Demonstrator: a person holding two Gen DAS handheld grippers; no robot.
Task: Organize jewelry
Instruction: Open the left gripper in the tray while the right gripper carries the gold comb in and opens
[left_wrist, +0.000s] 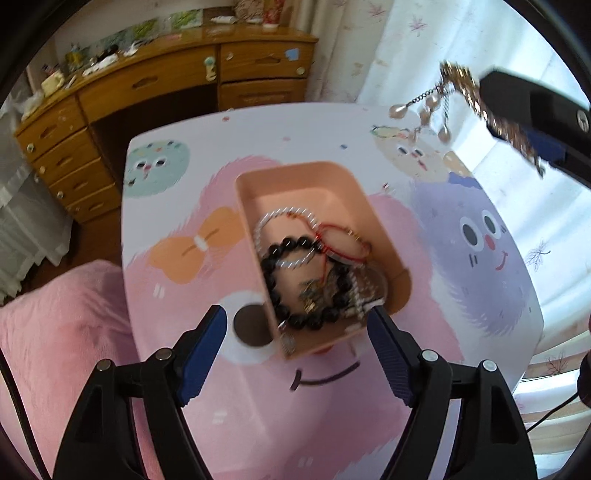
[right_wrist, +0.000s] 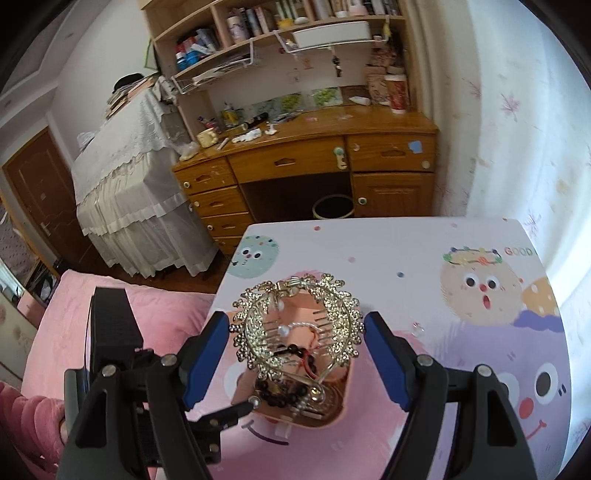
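**Table** (left_wrist: 258, 424), cartoon-printed top. It carries only the tray, which stands near the middle, well in from every edge and corner.

**Tray** (left_wrist: 247, 206), peach, open-topped, one compartment. It is the collecting point for the jewelry. The pieces lie heaped and overlapping toward its near end, and the far end is bare floor.

**Left gripper** (left_wrist: 297, 332). You hold it wide open and empty, with the tray's near end between its fingertips. This looks like readiness to steady the tray; no contact can be confirmed.

**Right gripper** (right_wrist: 297, 332). Your jaws stand far apart, yet each pad appears to bear on one end of the ornament, so the grip spans its full width. You hold it in the air, right above the tray, probably to lower it in.

**Hair comb** (right_wrist: 334, 317), gilt with rhinestones, arched, teeth pointing inward. Its pearl drops (left_wrist: 399, 110) hang free, which confirms that it is off the table.

**Black bead bracelet** (left_wrist: 273, 291), in the tray, against the left wall.

**Silver twisted bangle** (left_wrist: 258, 229), partly under the beads.

**Red cord bracelet** (left_wrist: 343, 254), toward the right wall. The other pieces at the near end are too blurred to name.
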